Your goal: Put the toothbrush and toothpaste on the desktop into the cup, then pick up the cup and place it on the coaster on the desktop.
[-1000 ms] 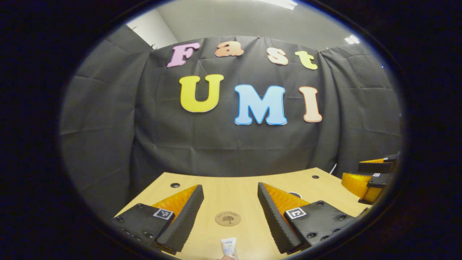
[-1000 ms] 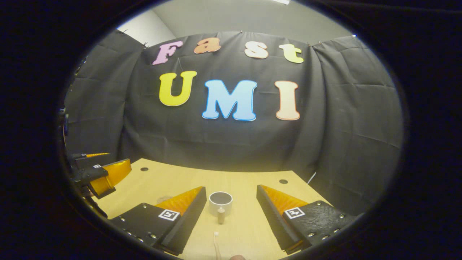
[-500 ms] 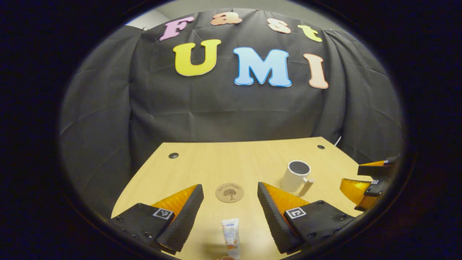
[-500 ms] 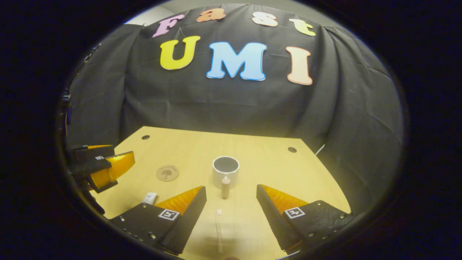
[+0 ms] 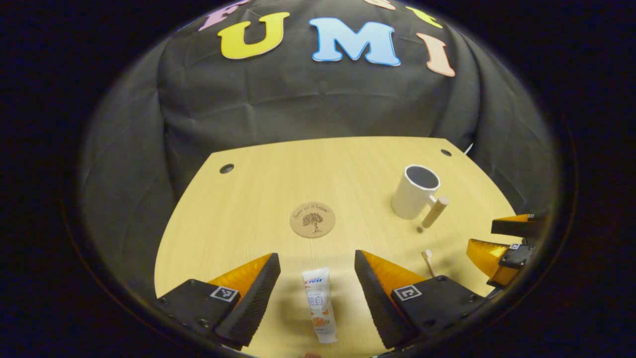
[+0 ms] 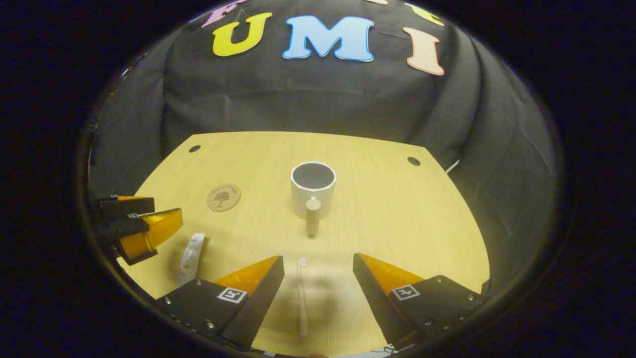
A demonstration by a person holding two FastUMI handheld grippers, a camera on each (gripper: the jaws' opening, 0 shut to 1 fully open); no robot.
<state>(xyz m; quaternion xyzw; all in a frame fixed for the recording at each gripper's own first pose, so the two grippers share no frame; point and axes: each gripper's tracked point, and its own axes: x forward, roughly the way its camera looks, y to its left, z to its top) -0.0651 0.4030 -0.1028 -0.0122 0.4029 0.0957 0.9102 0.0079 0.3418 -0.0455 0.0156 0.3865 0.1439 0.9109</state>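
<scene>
A white toothpaste tube [image 5: 318, 304] lies on the wooden desk between the fingers of my open left gripper [image 5: 317, 268], untouched. In the right gripper view the same tube [image 6: 191, 257] lies at the left. A pale wooden toothbrush [image 6: 301, 293] lies lengthwise between the fingers of my open right gripper [image 6: 318, 271]; its head [image 5: 427, 257] peeks out in the left gripper view. The white cup [image 6: 313, 187] with a wooden handle stands upright and empty beyond the brush, also in the left gripper view as the cup [image 5: 415, 192]. The round cork coaster [image 5: 312, 220] lies mid-desk, bare.
The desk [image 6: 387, 219] has cable holes [image 6: 413, 161] at its far corners and ends at the black cloth wall. The right gripper [image 5: 507, 243] hangs at the right edge of the left gripper view; the left gripper [image 6: 134, 228] sits at the left of the right gripper view.
Both grippers have tilted downward toward the desk. More of the toothpaste and toothbrush now lies between their open fingers, and the cup and coaster sit higher in view.
</scene>
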